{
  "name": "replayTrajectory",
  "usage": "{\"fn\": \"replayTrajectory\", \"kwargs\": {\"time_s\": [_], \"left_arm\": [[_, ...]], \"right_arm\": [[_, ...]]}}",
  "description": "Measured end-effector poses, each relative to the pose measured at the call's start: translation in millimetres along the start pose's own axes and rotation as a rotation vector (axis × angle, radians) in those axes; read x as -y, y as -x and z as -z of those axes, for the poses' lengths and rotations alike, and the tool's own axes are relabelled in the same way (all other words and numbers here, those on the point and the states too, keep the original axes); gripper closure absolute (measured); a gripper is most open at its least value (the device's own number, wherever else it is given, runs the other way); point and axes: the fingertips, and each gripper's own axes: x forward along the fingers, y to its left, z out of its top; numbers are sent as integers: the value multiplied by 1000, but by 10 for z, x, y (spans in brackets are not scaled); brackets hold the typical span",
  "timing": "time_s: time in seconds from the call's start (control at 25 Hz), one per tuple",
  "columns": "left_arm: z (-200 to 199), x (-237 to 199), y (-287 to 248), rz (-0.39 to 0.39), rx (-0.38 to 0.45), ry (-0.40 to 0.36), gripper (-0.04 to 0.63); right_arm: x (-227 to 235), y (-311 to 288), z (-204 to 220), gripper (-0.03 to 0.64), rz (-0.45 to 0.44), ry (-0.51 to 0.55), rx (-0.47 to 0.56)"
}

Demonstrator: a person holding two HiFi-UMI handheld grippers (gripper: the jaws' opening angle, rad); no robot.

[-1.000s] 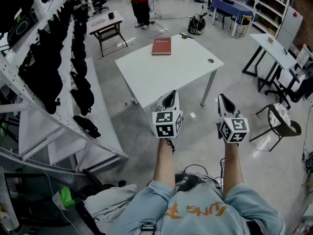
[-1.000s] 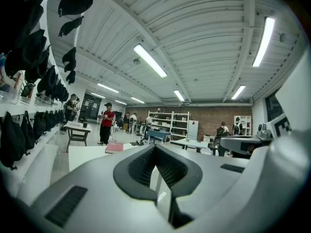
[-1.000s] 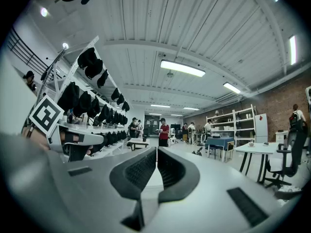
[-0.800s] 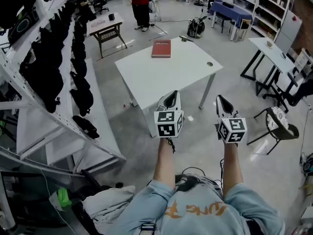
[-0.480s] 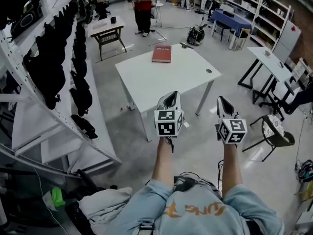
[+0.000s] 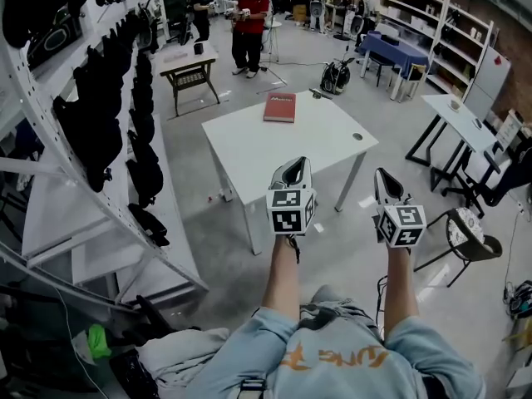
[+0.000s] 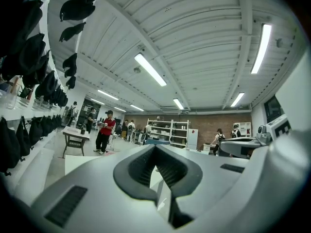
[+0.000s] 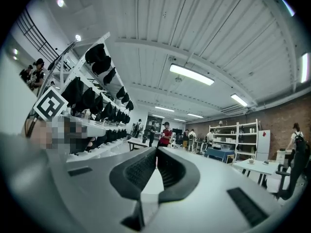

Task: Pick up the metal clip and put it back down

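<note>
The metal clip cannot be picked out at this size; a small dark item (image 6: 319, 95) at the white table's (image 6: 249, 148) far edge is too small to identify; the red book's (image 6: 280, 107) print is unreadable; the person's torso (image 6: 332, 364) runs off the bottom edge.

A small dark thing (image 6: 316, 94), maybe the metal clip, lies at the far edge of the white tabletop (image 6: 274, 152), just past the red book (image 6: 280, 107). It is too small to see more.
</note>
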Motion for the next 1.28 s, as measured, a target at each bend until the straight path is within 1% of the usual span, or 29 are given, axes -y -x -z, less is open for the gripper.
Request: {"fn": "replayTrajectory", "kwargs": {"time_s": [0.24,0.52,0.6,0.64,0.76,0.84,0.92,1.0,1.08,1.16,1.28], "left_arm": [[-84,-71,-97,14,18,17,586],[-53,-368,-360,-41,18,13,586],[7,-389,-496,-56,6,28,586],[66,-363,-565,-50,-4,34,586],[226,-264,-852,-6,-30,28,587],[288,-250,-1075,4,-39,16,586],[361,-265,-1304,6,-48,20,586],[474,-270,-1550,16,-67,36,586],[602,-253,-1793,22,-79,62,586],[758,-234,-2024,11,-89,88,586],[998,-278,-2392,-15,-126,121,586]], "right_arm": [[-10,-147,-84,587,-23,21,17],[-22,-591,6,588,-76,4,35],[19,-716,113,588,-87,4,19],[45,-762,198,587,-91,0,6],[181,-974,407,588,-99,-25,-15],[324,-1135,478,588,-98,-50,-7],[470,-1287,536,586,-102,-75,15],[625,-1464,624,586,-106,-94,20],[785,-1654,749,586,-106,-103,2],[930,-1828,918,586,-107,-117,-29],[1090,-2162,1162,586,-107,-175,-63]]}}
